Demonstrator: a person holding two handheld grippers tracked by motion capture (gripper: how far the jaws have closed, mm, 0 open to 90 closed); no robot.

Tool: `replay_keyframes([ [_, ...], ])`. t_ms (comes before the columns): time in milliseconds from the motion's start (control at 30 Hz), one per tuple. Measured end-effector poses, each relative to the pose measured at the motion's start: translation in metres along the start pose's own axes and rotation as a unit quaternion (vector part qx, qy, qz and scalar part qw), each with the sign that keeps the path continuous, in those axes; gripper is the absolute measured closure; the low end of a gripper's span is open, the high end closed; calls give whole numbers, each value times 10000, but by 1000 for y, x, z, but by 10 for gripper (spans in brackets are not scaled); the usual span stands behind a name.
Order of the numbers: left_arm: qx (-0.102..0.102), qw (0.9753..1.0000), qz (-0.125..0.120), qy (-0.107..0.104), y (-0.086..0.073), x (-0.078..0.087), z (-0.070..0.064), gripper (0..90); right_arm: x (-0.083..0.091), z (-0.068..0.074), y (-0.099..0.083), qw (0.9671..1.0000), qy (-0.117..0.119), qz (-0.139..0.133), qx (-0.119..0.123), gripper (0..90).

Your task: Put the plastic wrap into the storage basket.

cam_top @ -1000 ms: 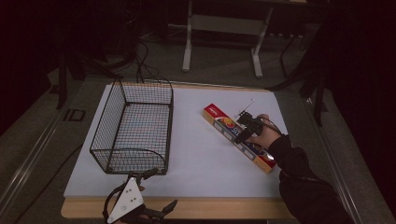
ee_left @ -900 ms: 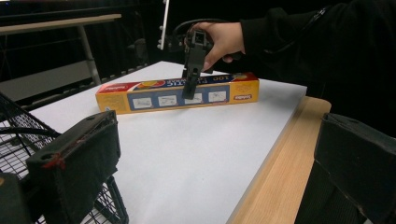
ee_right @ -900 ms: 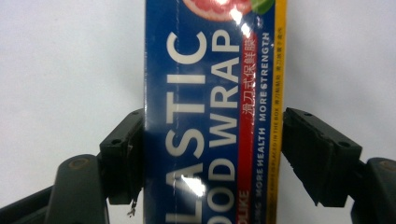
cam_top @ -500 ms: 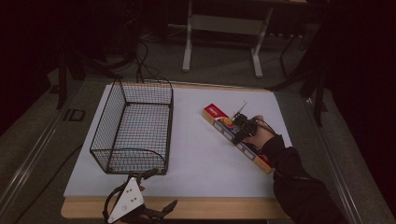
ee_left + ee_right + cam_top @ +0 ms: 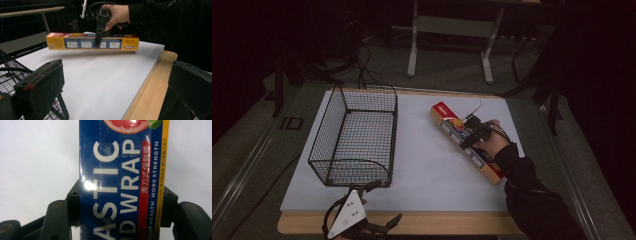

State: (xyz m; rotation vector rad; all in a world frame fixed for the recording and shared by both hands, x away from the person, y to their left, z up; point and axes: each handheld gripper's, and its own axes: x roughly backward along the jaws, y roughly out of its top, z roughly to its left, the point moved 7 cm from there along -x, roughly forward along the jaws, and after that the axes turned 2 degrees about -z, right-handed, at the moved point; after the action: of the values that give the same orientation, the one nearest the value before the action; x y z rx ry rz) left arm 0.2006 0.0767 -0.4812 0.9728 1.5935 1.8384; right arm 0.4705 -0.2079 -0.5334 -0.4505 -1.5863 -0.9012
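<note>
Right gripper [image 5: 473,134] jaws clamp the long yellow-blue cardboard plastic-wrap box [image 5: 464,141] mid-length, right side of white table [image 5: 422,165]; left gripper [image 5: 362,220] jaws spread wide, near edge by black wire basket [image 5: 354,137].

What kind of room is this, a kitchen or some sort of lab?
Probably a lab or recording workspace: a white-covered table in a dark room, holding a wire basket and a plastic wrap box, with cables on the floor.

Open lane: bare white desk [image 5: 427,165] between wire basket [image 5: 354,137] and plastic wrap box [image 5: 464,141], running front to back. Obstacles: basket standing at left, box lying diagonally at right. Left claw [image 5: 362,225] sits just before the basket's near wall.
</note>
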Motion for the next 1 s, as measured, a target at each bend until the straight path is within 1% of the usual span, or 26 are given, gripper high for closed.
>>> replay_keyframes([
  [33, 2, 10000, 2, 1, 0, 0, 0, 7, 4, 0, 2, 10000, -31, -53, 6, 404],
  [67, -2, 10000, 8, -8, 0, 0, 0, 8, 8, 1, 5, 9999, -34, -111, -42, 405],
  [167, -15, 10000, 10, -16, 0, -1, -1, 8, 19, 3, 13, 9995, -26, -306, -73, 404],
  [333, -3, 10000, -6, -15, 0, -1, -1, 8, 38, 13, 28, 9978, -23, -658, -90, 404],
  [400, -9, 10000, -1, -24, 0, -1, -1, 8, 45, 18, 34, 9969, 5, -789, -40, 404],
  [533, -14, 10000, 3, -16, 1, -1, -1, 8, 58, 30, 45, 9954, 24, -961, 9, 404],
  [567, -12, 10000, -1, -11, 1, -1, -1, 8, 64, 35, 49, 9944, 38, -1053, 40, 404],
  [667, -18, 10000, -24, 9, 1, -1, -1, 8, 73, 43, 56, 9931, 47, -1173, 50, 404],
  [767, -24, 10000, -56, 8, 1, -2, -2, 8, 83, 53, 66, 9914, 14, -1302, 102, 404],
  [800, -55, 10000, -76, 24, 1, -2, -1, 8, 86, 57, 69, 9905, 13, -1369, 88, 404],
  [900, -53, 9999, -136, 47, 2, -2, -2, 8, 96, 68, 79, 9878, 37, -1554, 64, 404],
  [1000, -49, 9998, -183, 70, 3, -2, -1, 8, 103, 80, 88, 9853, 36, -1701, 122, 403],
])
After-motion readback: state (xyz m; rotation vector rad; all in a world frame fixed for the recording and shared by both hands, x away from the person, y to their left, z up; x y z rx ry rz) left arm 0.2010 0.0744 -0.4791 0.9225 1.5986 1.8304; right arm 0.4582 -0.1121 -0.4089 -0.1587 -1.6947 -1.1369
